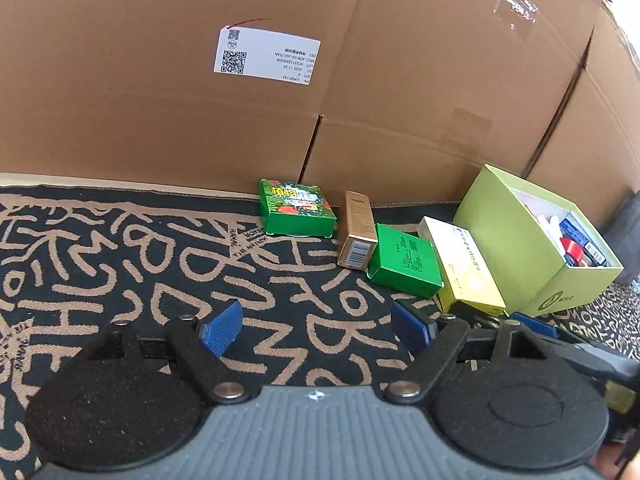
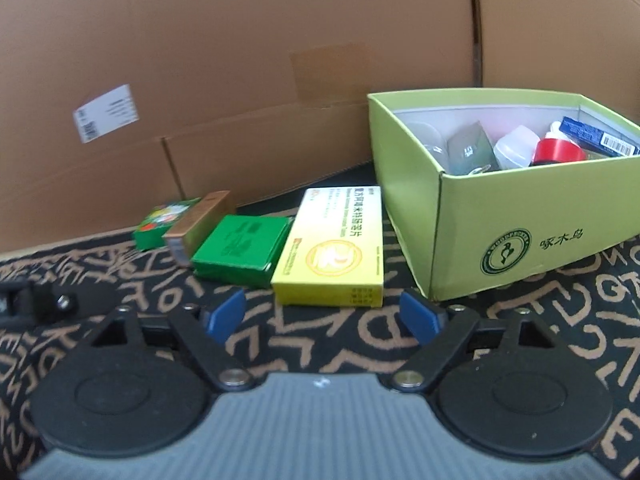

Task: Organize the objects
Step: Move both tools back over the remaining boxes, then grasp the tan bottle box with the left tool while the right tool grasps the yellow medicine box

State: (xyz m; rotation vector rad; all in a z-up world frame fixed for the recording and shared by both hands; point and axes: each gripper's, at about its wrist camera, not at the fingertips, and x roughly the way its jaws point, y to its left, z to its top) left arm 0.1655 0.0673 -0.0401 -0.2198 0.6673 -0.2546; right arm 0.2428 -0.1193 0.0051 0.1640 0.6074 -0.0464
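Patterned cloth (image 2: 340,340) bears yellow box (image 2: 332,252) just beyond right tongs (image 2: 324,316).

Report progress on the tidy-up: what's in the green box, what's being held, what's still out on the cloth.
Done: the light green box already holds several items, among them a red cap and a blue packet.
In hand: nothing; the left gripper and right gripper are both open and empty.
Left: the yellow box, plain green box, gold box and flowered green box lie on the cloth.
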